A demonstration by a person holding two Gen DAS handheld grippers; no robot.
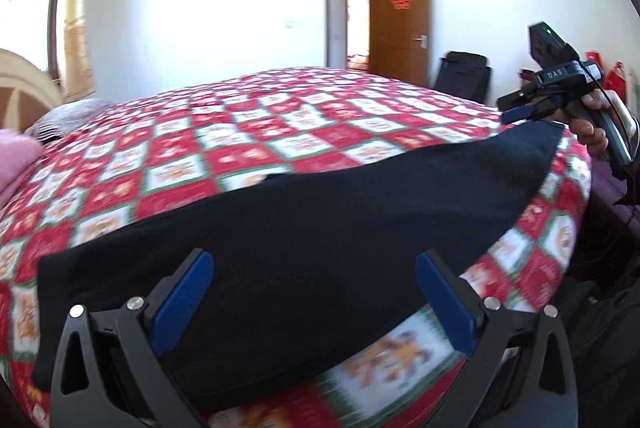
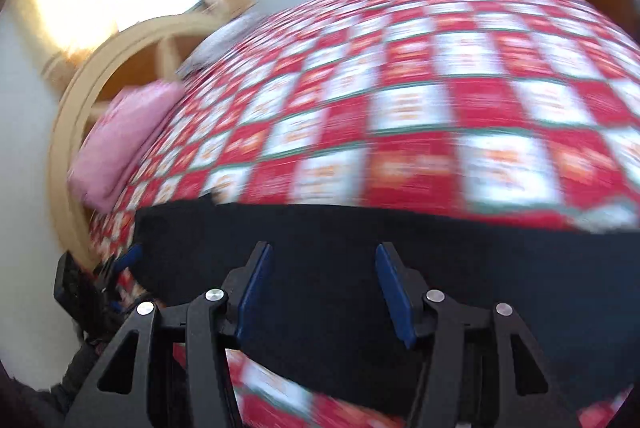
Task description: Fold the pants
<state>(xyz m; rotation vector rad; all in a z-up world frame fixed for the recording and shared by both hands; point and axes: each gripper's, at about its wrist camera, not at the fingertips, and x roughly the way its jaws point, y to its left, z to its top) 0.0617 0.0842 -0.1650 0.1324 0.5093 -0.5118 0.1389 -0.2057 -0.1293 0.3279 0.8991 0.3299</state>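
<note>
Dark navy pants (image 1: 304, 224) lie flat in a long strip along the near edge of a bed with a red and white checked quilt (image 1: 248, 132). My left gripper (image 1: 314, 260) is open, jaws wide apart just above the pants, holding nothing. My right gripper (image 2: 324, 252) is open above the other end of the pants (image 2: 360, 236), holding nothing. In the left wrist view the right gripper (image 1: 516, 112) hovers at the far right end of the pants. In the right wrist view the left gripper (image 2: 128, 256) shows at the left edge of the pants. The right wrist view is blurred.
A pink pillow (image 2: 128, 140) and a grey pillow (image 1: 68, 116) lie at the headboard (image 2: 100, 76). A brown door (image 1: 400, 20) stands open behind the bed. A black bag (image 1: 464, 72) sits by the far wall. The quilt (image 2: 440, 88) stretches beyond the pants.
</note>
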